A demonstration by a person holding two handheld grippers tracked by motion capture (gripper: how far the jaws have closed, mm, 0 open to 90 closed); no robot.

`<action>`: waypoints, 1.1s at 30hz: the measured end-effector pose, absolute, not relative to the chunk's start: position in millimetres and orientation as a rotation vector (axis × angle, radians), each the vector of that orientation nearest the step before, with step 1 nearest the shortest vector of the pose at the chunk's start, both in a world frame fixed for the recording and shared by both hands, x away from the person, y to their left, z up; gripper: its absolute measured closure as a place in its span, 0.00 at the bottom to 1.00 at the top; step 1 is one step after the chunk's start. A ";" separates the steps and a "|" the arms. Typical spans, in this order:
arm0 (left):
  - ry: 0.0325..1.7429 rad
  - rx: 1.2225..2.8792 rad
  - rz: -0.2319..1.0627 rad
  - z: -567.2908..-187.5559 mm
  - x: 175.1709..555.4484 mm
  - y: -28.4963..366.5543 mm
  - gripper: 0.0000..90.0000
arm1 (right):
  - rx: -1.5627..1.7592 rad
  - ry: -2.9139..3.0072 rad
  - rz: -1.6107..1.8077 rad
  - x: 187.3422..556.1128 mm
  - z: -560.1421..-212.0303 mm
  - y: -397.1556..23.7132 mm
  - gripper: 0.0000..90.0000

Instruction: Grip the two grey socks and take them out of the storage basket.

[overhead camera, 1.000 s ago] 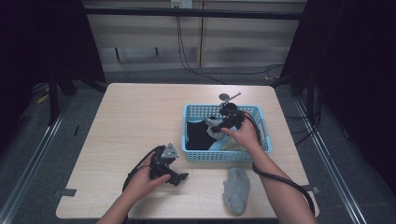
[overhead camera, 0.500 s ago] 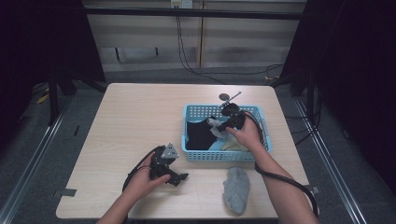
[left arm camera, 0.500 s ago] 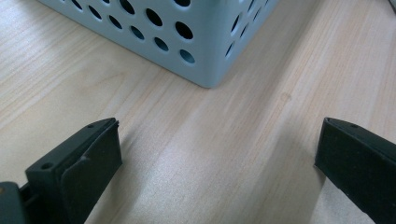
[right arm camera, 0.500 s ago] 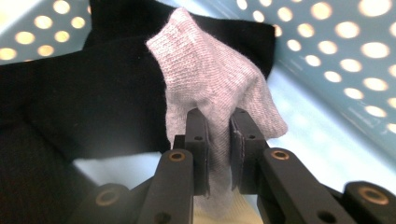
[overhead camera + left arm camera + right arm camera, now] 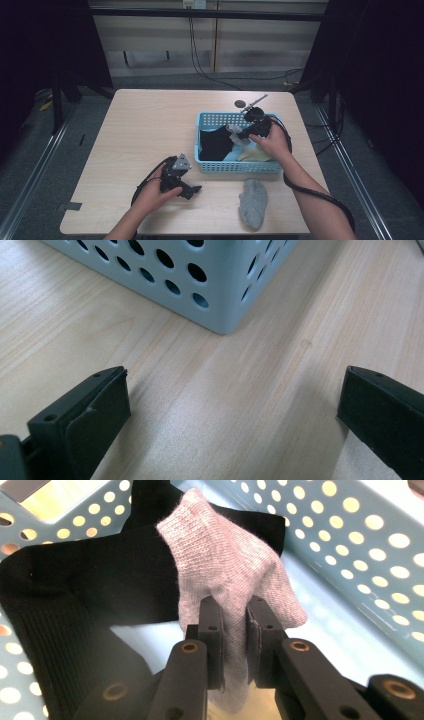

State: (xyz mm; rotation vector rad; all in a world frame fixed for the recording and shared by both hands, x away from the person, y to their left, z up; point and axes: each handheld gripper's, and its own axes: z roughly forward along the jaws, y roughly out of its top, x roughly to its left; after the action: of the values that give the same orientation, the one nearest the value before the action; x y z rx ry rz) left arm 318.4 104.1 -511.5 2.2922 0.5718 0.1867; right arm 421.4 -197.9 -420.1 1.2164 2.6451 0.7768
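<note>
Right gripper has closed since earlier frame and risen slightly; its fingers now pinch grey sock, lifted partly clear of black sock inside blue basket. Left gripper rests on counter just beside basket corner, fingers wide apart, empty. Step in hand: pulling grey sock out. Next move likely calls for raising it over basket wall, setting it near other grey sock on counter.

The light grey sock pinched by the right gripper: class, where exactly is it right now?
The light grey sock hangs in the right gripper inside the blue basket, draped over the black sock.
</note>
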 end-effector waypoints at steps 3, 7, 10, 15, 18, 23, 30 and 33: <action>0.571 2.293 0.187 -511.5 318.4 104.2 0.00 | 1.200 2.649 0.776 419.5 -416.6 -197.8 0.88; 0.571 2.292 0.187 -511.5 318.4 104.2 0.00 | 1.181 2.659 0.775 415.8 -411.8 -197.0 0.88; 0.569 2.296 0.187 -511.4 318.4 104.2 0.00 | 1.164 2.660 0.782 413.4 -407.7 -198.6 0.88; 0.570 2.295 0.188 -511.5 318.4 104.2 0.00 | 1.145 2.656 0.801 409.3 -400.9 -202.4 0.88; 0.570 2.296 0.188 -511.4 318.3 104.2 0.00 | 1.130 2.656 0.799 406.2 -397.2 -205.1 0.88; 0.564 2.302 0.190 -511.2 318.6 104.6 0.00 | 1.119 2.658 0.803 399.2 -392.0 -211.3 0.88; 0.564 2.302 0.190 -511.1 318.6 104.6 0.00 | 1.094 2.671 0.798 388.4 -386.1 -216.2 0.88; 0.565 2.303 0.190 -511.1 318.5 104.6 0.00 | 1.083 2.675 0.796 384.8 -383.2 -216.5 0.88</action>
State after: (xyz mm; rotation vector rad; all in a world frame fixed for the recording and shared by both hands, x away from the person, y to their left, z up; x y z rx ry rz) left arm 318.5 104.6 -511.1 2.3027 0.5650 0.1903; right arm 384.8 -216.5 -383.2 1.0828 2.6753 0.7962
